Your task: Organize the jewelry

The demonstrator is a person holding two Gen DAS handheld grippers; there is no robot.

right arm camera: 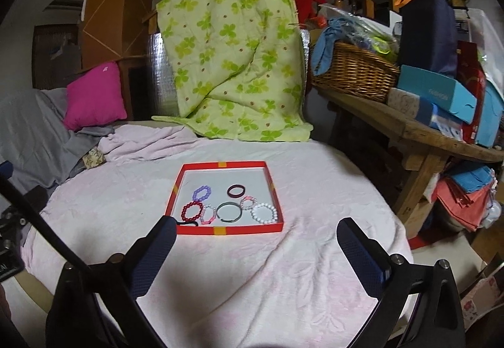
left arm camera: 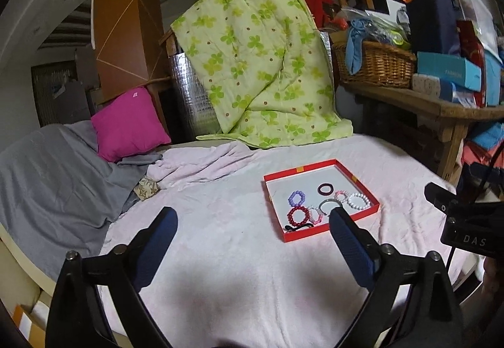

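A shallow red tray [left arm camera: 318,170] [right arm camera: 226,231] with a white floor lies on the pale pink blanket. Inside lie several bracelets: a purple one [left arm camera: 297,198] [right arm camera: 201,192], a dark red beaded one [left arm camera: 296,216] [right arm camera: 192,211], a white pearl one [left arm camera: 358,201] [right arm camera: 265,213], a dark maroon ring [left arm camera: 326,189] [right arm camera: 237,191], a grey bangle [right arm camera: 229,212], and pink ones. A black hair tie [left arm camera: 296,227] lies at the tray's near edge. My left gripper [left arm camera: 253,219] is open and empty, left of and before the tray. My right gripper [right arm camera: 256,230] is open and empty, just before the tray.
A green floral quilt [left arm camera: 258,64] hangs behind the bed. A magenta pillow [left arm camera: 129,124] and grey sheet [left arm camera: 47,171] lie at left. A wooden bench [right arm camera: 419,130] at right holds a wicker basket [right arm camera: 352,71] and boxes. The right gripper's body [left arm camera: 466,222] shows in the left view.
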